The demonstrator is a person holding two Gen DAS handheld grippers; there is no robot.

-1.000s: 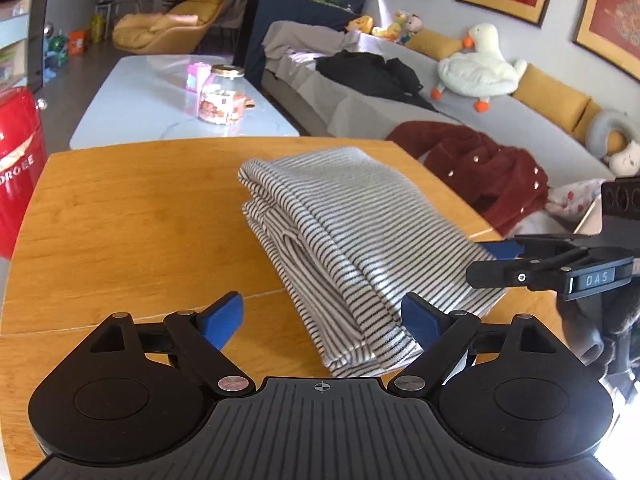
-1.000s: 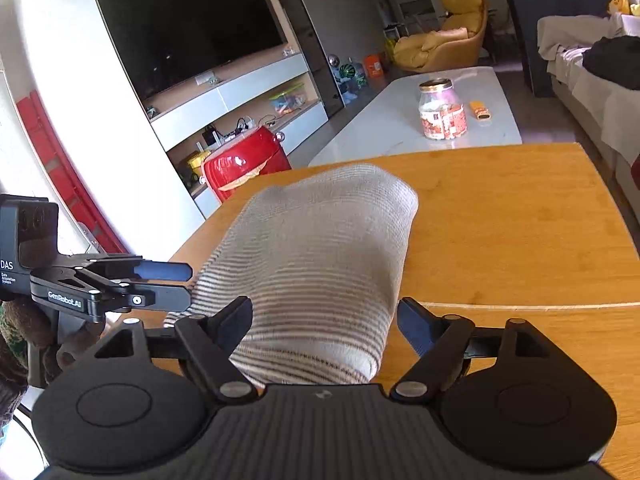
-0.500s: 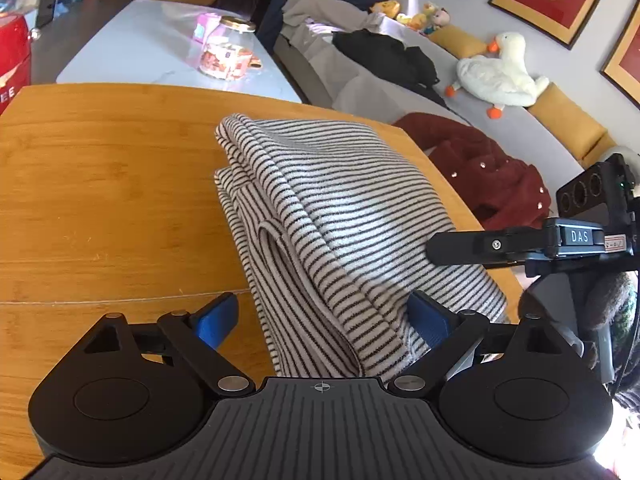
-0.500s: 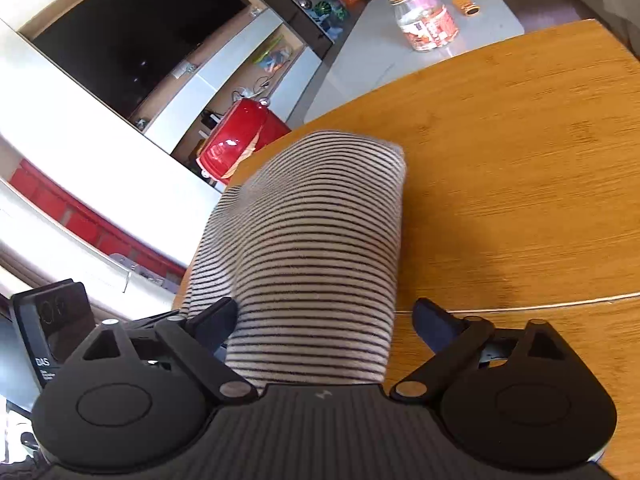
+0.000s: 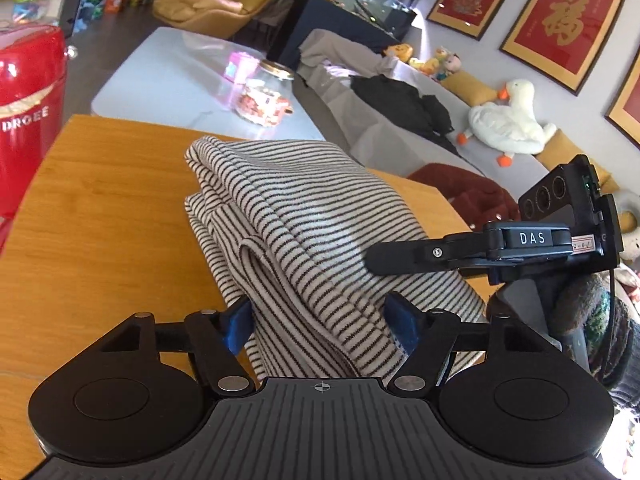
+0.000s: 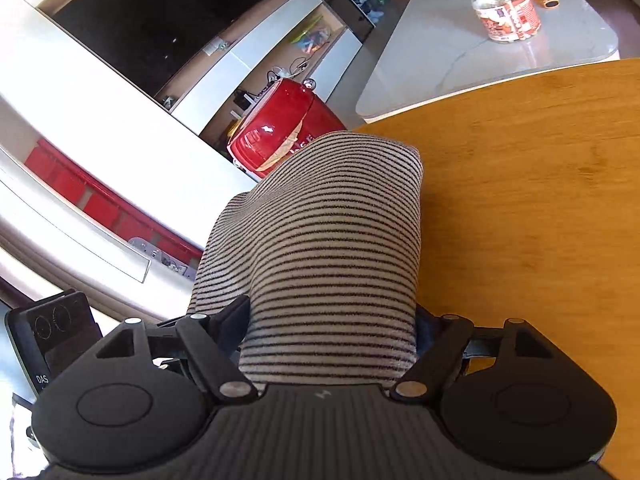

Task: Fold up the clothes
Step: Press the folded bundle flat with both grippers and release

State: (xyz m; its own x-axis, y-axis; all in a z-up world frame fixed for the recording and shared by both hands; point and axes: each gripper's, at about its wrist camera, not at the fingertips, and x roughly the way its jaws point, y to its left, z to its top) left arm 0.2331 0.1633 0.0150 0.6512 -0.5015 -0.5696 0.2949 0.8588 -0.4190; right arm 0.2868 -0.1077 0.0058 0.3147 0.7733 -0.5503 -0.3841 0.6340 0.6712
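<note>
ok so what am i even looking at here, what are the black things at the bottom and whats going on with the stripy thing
There is no robot here: a person holds a two-finger gripper in each hand, and each carries a wide-angle camera looking along its fingers. One picture comes from the left gripper, the other from the right gripper; the black shapes at the bottom are their own bodies. On the wooden table lies a folded striped garment. Both grippers have its near end between their fingers and are closing on it. In the left view, the right gripper also shows from the side. The white table behind holds a jar.
</note>
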